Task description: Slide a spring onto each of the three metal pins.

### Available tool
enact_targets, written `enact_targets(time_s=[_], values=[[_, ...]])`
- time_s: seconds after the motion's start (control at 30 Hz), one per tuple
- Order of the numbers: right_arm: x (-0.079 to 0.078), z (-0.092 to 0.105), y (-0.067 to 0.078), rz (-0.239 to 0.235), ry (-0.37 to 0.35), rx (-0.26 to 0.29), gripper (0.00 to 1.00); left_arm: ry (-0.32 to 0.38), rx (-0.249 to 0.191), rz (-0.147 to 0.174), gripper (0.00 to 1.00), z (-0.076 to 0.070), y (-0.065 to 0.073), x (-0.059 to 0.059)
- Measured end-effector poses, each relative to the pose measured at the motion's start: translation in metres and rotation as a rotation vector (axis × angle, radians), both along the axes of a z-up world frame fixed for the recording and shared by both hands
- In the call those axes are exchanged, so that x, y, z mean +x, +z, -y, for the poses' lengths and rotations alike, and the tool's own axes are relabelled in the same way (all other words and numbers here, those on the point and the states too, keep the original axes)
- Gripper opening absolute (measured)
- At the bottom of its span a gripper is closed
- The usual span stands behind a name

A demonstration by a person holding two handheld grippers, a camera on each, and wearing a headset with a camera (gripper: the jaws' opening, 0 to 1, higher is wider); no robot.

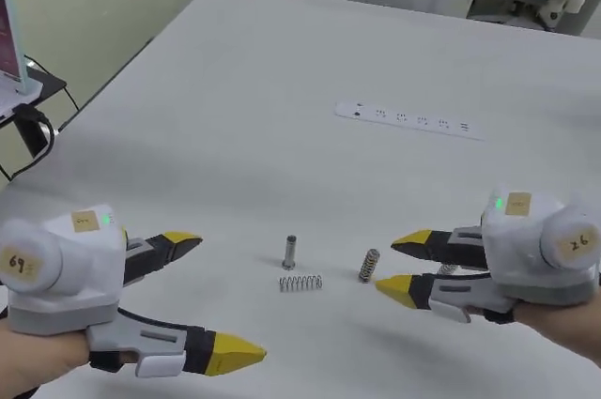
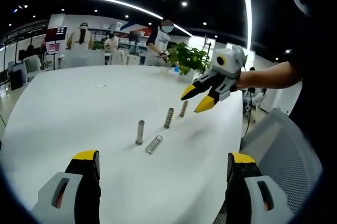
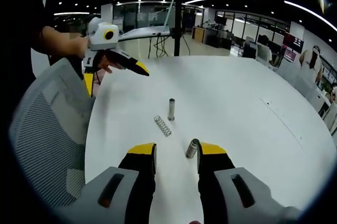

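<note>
Bare pin [image 1: 289,252] stands upright on white table [image 1: 235,89], toward near edge, roughly mid-width. Loose spring [image 1: 300,283] lies flat just beside it on the near-edge side; looks apart from the pin, gap small. Next to the rt is a sprung pin [image 1: 369,266] w/ spring on it, leaning a bit. 2nd sprung pin [image 1: 448,269] sits further rt along the same row, partly covered by the jaws of the right gripper [image 1: 402,265], so only its coils show btwn them

Right gripper: low over table near the rt part of near edge, jaws part open w/ narrow gap, holding nothing. Tips are just beside the first sprung pin. In right gripper view that pin is at tip level btwn the jaws, nearer one finger; can't tell if touching

Left gripper [image 1: 211,298]: by near-left corner, jaws spread wide, empty, well apart from bare pin & loose spring, pointing toward them

Around: power strip [image 1: 409,120] lies flat toward far edge, well apart from the pins. Mesh chair [image 3: 47,134] stands against the near edge beside the person's arm. In left gripper view a plant [image 2: 189,58] & a standing person [image 2: 158,50] are beyond the far edge
</note>
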State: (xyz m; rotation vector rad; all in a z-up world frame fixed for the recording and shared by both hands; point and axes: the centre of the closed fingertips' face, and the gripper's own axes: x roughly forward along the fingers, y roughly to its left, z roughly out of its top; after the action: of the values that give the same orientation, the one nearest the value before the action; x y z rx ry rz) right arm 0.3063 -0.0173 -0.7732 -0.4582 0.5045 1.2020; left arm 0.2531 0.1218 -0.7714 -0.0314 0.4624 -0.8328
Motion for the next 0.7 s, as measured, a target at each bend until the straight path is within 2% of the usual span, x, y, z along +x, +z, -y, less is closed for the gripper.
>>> enact_targets(time_s=[0.07,0.33,0.7], values=[[-0.003,0.005,-0.004,-0.028,-0.02,0.012,0.3,-0.002,-0.002,-0.001,0.98,0.001,0.001,0.0],[-0.018,0.015,-0.022,-0.067,-0.036,-0.006,0.3,-0.014,0.008,-0.006,0.98,0.003,-0.002,-0.001],[-0.023,0.015,-0.026,-0.082,-0.027,-0.016,0.29,-0.012,0.006,-0.008,0.98,0.001,-0.002,-0.001]])
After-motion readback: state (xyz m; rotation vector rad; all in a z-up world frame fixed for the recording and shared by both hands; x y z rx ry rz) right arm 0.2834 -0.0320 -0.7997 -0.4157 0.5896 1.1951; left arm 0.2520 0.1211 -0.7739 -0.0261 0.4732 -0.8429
